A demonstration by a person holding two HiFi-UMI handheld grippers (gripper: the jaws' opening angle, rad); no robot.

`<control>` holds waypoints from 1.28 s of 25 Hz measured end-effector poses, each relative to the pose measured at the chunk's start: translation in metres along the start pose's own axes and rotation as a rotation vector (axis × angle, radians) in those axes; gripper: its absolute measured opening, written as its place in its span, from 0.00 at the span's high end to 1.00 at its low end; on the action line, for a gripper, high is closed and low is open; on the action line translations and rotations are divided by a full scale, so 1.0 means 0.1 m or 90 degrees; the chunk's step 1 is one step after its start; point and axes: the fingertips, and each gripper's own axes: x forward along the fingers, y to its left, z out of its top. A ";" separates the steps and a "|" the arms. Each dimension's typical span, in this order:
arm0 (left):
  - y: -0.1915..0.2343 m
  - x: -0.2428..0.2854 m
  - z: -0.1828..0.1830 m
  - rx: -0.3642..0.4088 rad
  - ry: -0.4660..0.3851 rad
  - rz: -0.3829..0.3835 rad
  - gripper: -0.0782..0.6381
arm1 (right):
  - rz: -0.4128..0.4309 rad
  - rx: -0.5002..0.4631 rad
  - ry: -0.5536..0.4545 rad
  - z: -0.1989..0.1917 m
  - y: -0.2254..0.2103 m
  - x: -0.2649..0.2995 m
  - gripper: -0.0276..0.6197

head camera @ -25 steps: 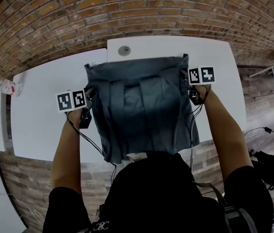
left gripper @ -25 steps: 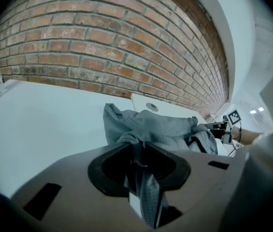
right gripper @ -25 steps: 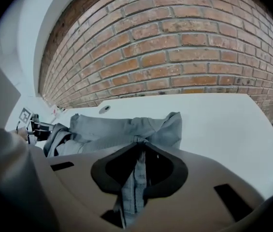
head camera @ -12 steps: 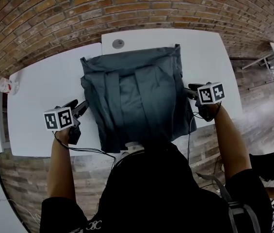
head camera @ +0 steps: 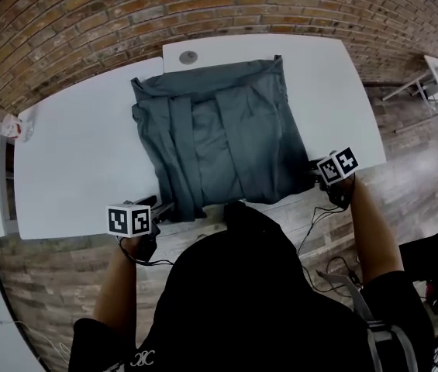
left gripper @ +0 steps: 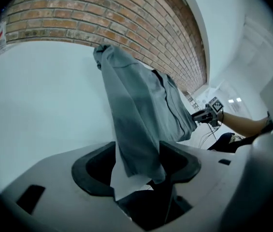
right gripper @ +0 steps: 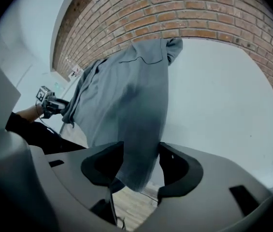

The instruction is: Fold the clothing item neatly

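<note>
- Our grey clothing item (head camera: 219, 130) lies flat on the white table (head camera: 71, 169). It reaches from the brick wall (head camera: 87, 29) side to the front edge.
- Our left gripper (left gripper: 137, 164) is at the near left corner. Its jaws have just been opening and stand wide, with the corner loose between them.
- Our right gripper (right gripper: 138, 166) is at the near right corner. Its jaws have just been opening too, with cloth loose between them.

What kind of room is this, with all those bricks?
Probably a workroom or studio rather than a home. There is a bare brick wall, plain white tables pushed together, and a grey garment spread out on them for folding.
</note>
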 end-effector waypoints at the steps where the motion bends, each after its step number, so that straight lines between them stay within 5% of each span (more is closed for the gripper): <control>1: -0.03 0.03 -0.08 0.002 0.007 0.001 0.53 | -0.014 -0.001 -0.002 -0.03 -0.01 0.00 0.63; 7: -0.08 0.18 -0.14 -0.040 -0.015 0.024 0.53 | -0.101 0.007 -0.019 -0.12 -0.07 0.00 0.63; 9: -0.07 0.24 -0.14 -0.051 -0.002 0.047 0.55 | -0.107 -0.005 -0.008 -0.14 0.00 0.02 0.72; 12: -0.07 0.28 -0.16 -0.046 0.011 0.079 0.85 | -0.098 -0.020 -0.006 -0.14 0.14 0.09 0.89; 16: -0.21 0.21 -0.11 -0.045 -0.012 0.040 0.86 | -0.052 0.002 -0.050 -0.07 0.30 0.09 0.92; 22: -0.29 -0.07 -0.05 -0.038 -0.057 -0.006 0.84 | 0.009 0.017 -0.101 -0.01 0.45 -0.04 0.92; 24: -0.30 -0.13 -0.06 -0.020 -0.060 -0.013 0.58 | 0.001 0.013 -0.098 -0.03 0.42 -0.04 0.92; 25: -0.28 -0.14 -0.07 -0.016 -0.060 -0.010 0.54 | 0.000 0.013 -0.097 -0.03 0.42 -0.03 0.92; 32: 0.15 -0.08 -0.26 -0.063 -0.029 0.071 0.54 | 0.009 0.002 -0.095 -0.01 0.50 0.02 0.92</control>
